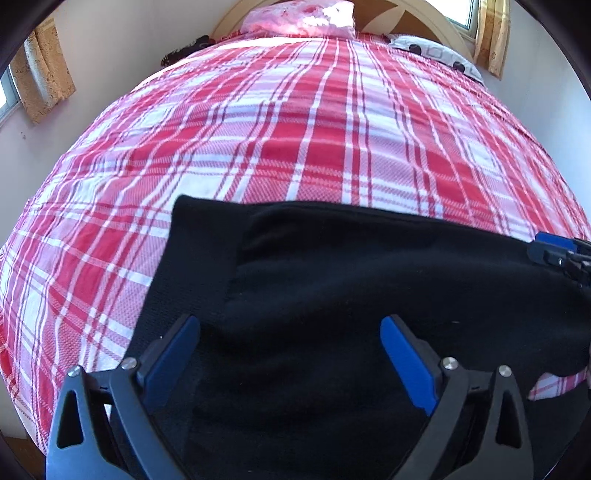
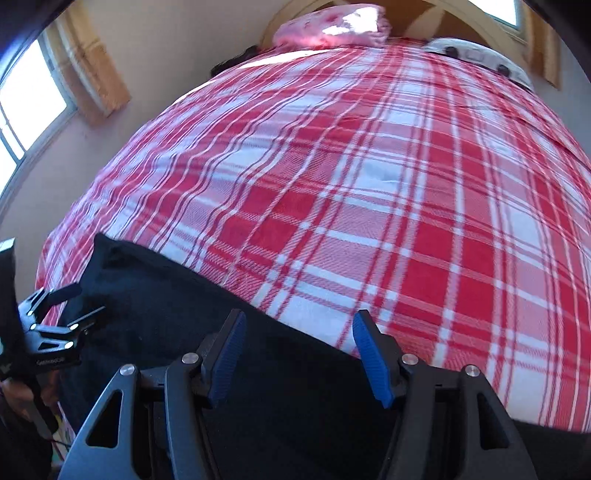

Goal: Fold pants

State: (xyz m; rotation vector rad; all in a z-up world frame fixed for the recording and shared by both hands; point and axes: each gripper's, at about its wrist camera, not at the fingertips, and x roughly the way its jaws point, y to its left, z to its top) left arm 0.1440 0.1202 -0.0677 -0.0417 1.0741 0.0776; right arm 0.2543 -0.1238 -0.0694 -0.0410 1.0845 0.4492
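Black pants [image 1: 332, 280] lie folded flat on the near part of a bed with a red and white plaid cover [image 1: 295, 147]. My left gripper [image 1: 290, 325] is open, its blue pads over the near part of the pants, holding nothing. My right gripper [image 2: 299, 325] is open over the far edge of the pants [image 2: 184, 325], also empty. The right gripper shows at the right edge of the left wrist view [image 1: 561, 254]. The left gripper shows at the left of the right wrist view [image 2: 70, 306].
A pink pillow [image 1: 299, 16] and a white patterned pillow [image 1: 436, 51] lie at the head of the bed by a wooden headboard [image 2: 461, 14]. Curtained windows [image 2: 33, 92] flank the bed. Walls run close along both sides.
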